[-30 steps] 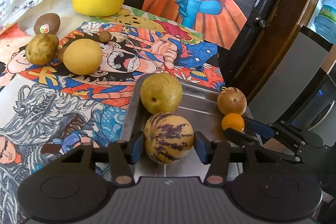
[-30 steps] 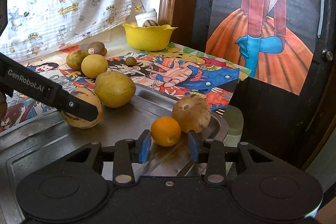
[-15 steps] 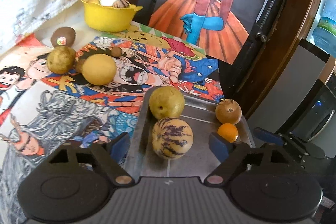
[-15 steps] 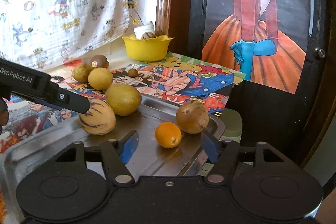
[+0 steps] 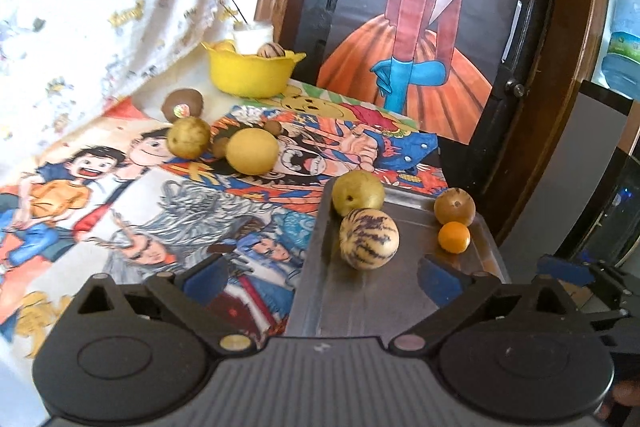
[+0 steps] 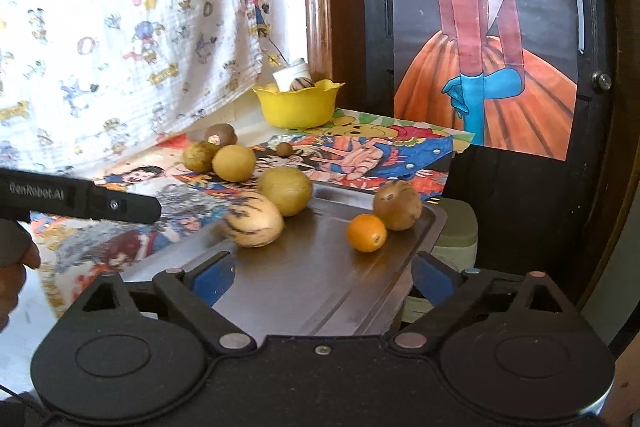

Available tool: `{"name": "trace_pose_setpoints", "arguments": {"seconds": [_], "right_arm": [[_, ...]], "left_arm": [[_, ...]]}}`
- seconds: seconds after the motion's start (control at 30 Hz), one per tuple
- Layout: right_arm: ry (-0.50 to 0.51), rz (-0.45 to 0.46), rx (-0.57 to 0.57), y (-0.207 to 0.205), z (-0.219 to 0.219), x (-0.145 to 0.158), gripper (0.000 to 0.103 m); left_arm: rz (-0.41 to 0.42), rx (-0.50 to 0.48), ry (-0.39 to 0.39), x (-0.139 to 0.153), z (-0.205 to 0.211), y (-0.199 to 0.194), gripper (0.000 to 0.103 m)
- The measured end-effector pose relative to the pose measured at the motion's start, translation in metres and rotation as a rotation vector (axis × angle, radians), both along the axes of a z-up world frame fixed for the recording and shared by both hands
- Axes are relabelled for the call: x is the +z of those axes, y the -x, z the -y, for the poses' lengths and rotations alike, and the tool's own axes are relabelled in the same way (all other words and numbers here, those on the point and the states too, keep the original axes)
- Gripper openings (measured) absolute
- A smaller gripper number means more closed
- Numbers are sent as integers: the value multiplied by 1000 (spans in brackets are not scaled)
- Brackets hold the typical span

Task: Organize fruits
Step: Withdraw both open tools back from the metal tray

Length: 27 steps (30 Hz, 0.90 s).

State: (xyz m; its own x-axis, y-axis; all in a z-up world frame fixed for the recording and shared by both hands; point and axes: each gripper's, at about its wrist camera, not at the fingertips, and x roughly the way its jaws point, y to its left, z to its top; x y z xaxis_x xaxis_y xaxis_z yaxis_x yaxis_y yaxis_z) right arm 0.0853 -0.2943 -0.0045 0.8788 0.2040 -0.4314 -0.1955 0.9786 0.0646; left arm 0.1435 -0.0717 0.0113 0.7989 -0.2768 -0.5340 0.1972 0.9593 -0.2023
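Currently both tongs, left (image 5: 322, 277) and right (image 6: 324, 277), have just opened, empty; the striped melon (image 5: 369, 239), freed on the tray (image 5: 400, 291), may roll into the pear (image 5: 358, 191).

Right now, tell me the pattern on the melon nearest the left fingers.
Cream melon with dark purple stripes; clearest in the left wrist view.

A lived-in home corner here: a cartoon-print white cloth (image 6: 120, 27) hangs as a curtain, hand-coloured cartoon drawings (image 5: 168, 195) cover the tabletop, a painted poster of a figure in an orange skirt (image 6: 488, 67) sits on a dark wood-framed door (image 6: 320, 7), and a blue water-cooler bottle (image 5: 624, 35) stands by.
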Motion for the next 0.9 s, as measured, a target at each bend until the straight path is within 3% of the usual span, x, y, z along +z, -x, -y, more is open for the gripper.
{"name": "trace_pose_setpoints", "arguments": {"seconds": [0.13, 0.47, 0.9], "right_arm": [[-30, -2, -1, 20, -7, 5, 101], [-79, -55, -4, 63, -24, 4, 102], [-40, -128, 34, 87, -50, -7, 102]], "left_arm": [[29, 7, -31, 3, -6, 22, 102], [65, 42, -84, 4, -26, 74, 102], [22, 78, -109, -10, -52, 108, 103]]}}
